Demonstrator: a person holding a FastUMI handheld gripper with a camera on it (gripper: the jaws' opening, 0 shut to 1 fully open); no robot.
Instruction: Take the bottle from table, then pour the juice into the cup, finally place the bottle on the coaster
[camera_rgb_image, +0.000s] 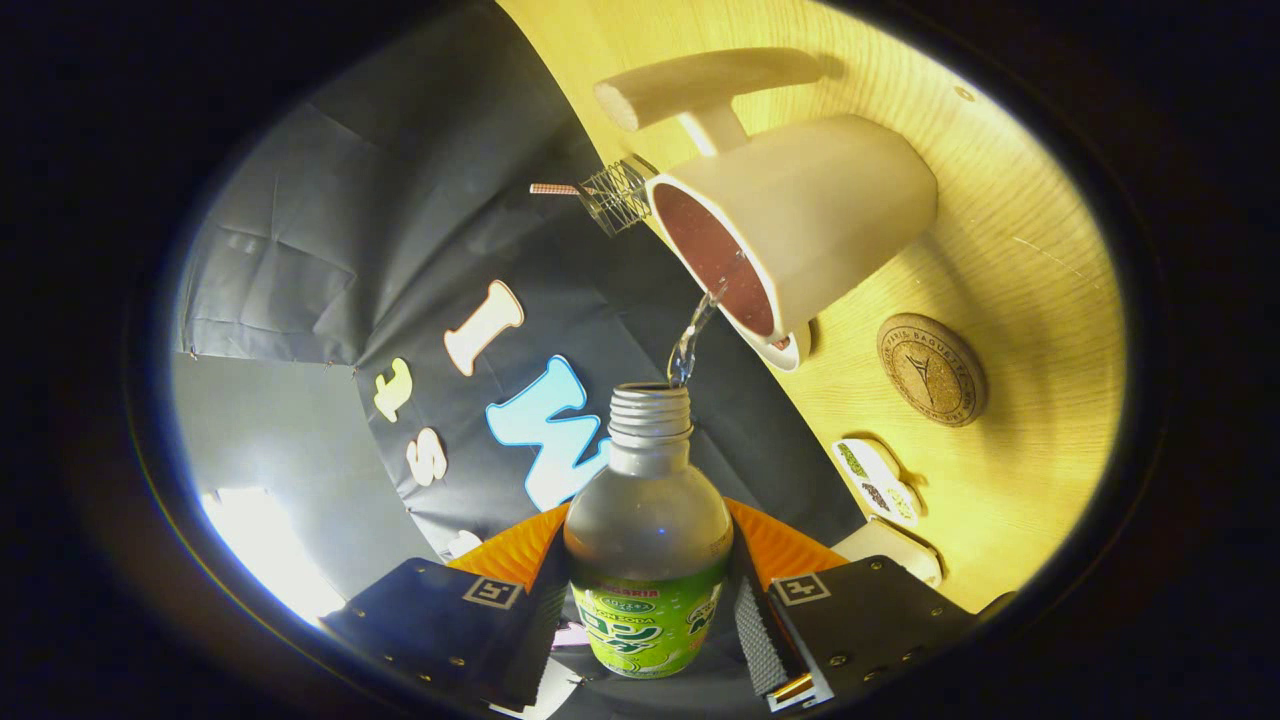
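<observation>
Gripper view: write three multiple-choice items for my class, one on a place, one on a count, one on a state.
1. Where is the coaster?
A. beside the cup on the wooden table
B. under the cup
C. between the fingers

2. How many cups?
A. one
B. two
C. three

3. The bottle is
A. capped
B. pouring into the cup
C. lying loose

Answers: 1 A, the coaster lies bare near the cup. 2 A, one white cup. 3 B, the claw grips it and a stream leaves its open neck.
</observation>
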